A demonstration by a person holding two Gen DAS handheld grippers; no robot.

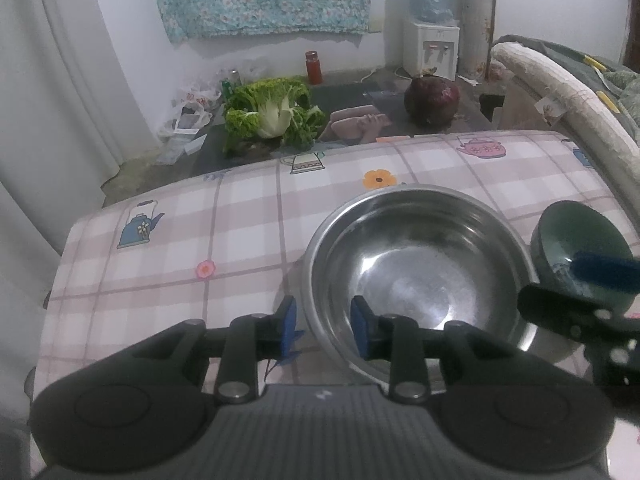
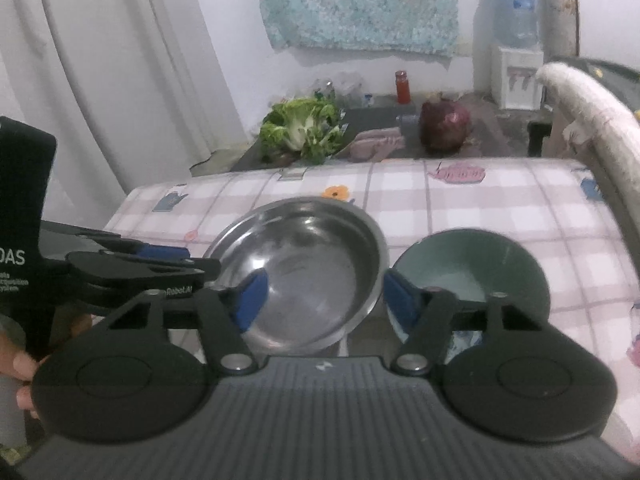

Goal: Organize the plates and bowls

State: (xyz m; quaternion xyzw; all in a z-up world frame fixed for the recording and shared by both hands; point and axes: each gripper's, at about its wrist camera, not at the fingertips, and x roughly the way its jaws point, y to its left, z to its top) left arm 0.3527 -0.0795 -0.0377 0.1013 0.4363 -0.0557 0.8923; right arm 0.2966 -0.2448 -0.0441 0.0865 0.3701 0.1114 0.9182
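bowls: round shiny steel bowl (image 1: 420,268) upright on pink checked tablecloth (image 1: 180,248) of table, dark green ceramic bowl (image 2: 472,276) just beside it on right | left gripper (image 1: 324,328): jaws parted, straddling steel rim, not pressing | right gripper (image 2: 324,298): jaws spread wide, gripping nothing, over gap between bowls

dim, soft, fisheye-warped; glare in steel bowl (image 1: 420,272).
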